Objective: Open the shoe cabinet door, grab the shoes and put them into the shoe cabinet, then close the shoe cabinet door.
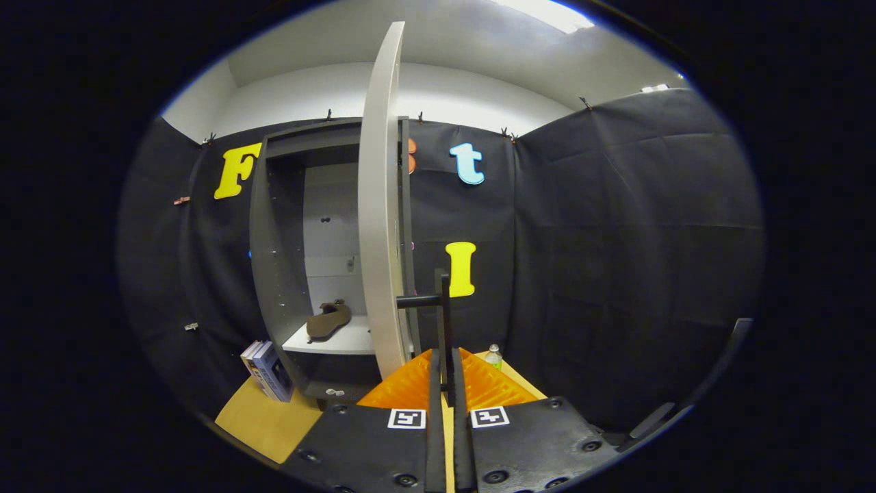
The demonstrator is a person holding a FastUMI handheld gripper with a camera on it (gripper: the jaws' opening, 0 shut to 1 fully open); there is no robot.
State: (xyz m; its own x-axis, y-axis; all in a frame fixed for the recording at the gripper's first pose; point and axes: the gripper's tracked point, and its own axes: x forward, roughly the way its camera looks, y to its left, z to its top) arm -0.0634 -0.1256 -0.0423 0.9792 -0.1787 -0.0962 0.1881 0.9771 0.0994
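With the brown suede shoe (329,320) seen on the white shelf (342,340) at ten o'clock, the gripper (446,383) is found pinched on the black bar handle (443,322) of the pale grey cabinet door (380,205), which is best swung closed in a steady arc.

Gripper (446,373) fingers are closed on the door handle (443,322) at 12 o'clock. The cabinet door (378,205) stands open, edge-on. At 10 o'clock, a shoe (328,320) lies on the cabinet shelf (342,340); books (267,370) lean beside the cabinet.
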